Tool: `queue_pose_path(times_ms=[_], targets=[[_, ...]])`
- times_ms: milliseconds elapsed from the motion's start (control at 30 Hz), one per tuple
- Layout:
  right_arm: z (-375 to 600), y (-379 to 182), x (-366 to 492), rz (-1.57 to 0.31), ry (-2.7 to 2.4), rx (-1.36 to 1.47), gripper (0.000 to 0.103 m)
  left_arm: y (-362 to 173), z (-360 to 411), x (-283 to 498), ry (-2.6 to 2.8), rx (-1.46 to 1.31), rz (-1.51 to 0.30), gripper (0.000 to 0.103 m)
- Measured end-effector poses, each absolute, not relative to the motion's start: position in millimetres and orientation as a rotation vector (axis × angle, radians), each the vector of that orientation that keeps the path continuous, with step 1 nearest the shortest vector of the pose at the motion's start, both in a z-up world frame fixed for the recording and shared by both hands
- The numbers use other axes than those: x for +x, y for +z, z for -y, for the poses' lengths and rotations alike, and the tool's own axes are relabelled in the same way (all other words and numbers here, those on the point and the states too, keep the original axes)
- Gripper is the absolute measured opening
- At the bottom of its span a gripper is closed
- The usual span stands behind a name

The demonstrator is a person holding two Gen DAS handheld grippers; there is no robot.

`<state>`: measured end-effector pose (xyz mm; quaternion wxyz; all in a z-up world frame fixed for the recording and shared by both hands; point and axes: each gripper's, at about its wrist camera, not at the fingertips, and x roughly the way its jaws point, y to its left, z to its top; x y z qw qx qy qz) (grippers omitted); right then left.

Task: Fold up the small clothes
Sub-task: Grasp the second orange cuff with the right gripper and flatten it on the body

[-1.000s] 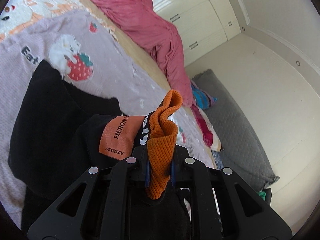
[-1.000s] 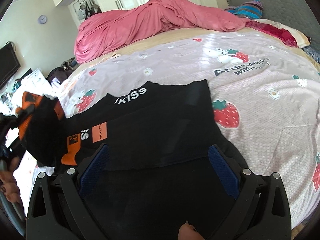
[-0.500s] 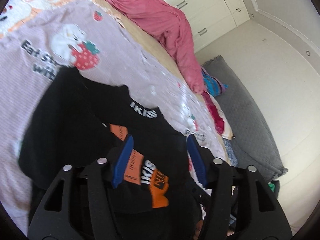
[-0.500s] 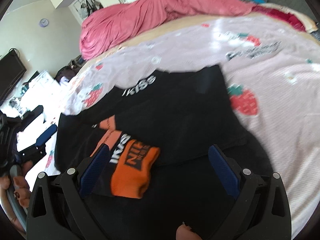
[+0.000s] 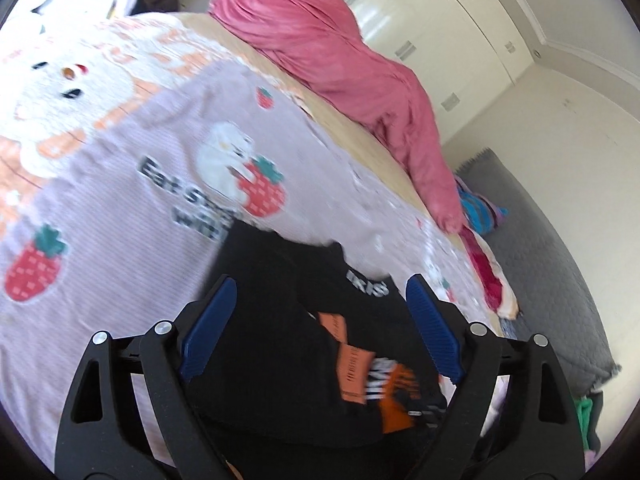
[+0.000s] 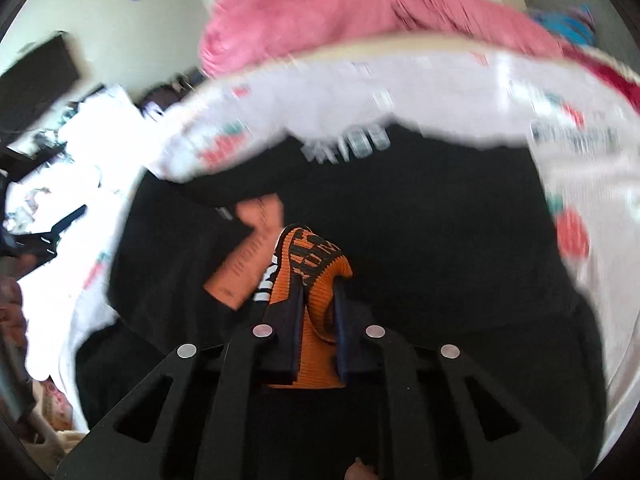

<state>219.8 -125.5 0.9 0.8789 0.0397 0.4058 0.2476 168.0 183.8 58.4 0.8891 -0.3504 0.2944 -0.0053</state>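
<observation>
Orange ribbed cuff (image 6: 320,320) sits pinched between the pads of my right gripper (image 6: 318,312), whose fingers are pressed together on the knit fabric with black lettering showing on the bunched part above them. That cuff belongs to the black garment (image 6: 420,240) spread across the bed, and a paler orange patch (image 6: 250,256) lies just to the left of the grip. My right view is heavily blurred, so I cannot read the white lettering at the neckline (image 6: 352,142).

On my left gripper (image 5: 316,330) the blue pads (image 5: 208,328) stand spread wide and are opening further, pressing on nothing; the black garment (image 5: 272,352) lies below and between them on the bed. I see its orange patch and cuff (image 5: 380,384) toward the lower right of that view, with the right gripper's dark tip beside it.

The garment rests on a lilac bedsheet (image 5: 120,208) printed with strawberries and a white cartoon animal. A pink duvet (image 5: 328,52) is heaped along the far edge, and white wardrobe doors (image 5: 432,20) stand behind it. A grey quilted mat (image 5: 552,264) lies beyond the bed
</observation>
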Motion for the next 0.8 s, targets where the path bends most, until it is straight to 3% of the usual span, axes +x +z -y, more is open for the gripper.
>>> queue_pose_path(times_ms=[267, 600, 800], targets=[[135, 66, 224, -0.636, 0.558, 0.004, 0.012, 53, -196, 169, 0.024, -0.759, -0.623, 0.079], [177, 44, 240, -0.682, 0.401, -0.021, 0.012, 49, -179, 185, 0.022, -0.696, -0.658, 0.078], [185, 27, 245, -0.727, 0.383, 0.004, 0.012, 35, -155, 207, -0.012, -0.622, -0.745, 0.047]])
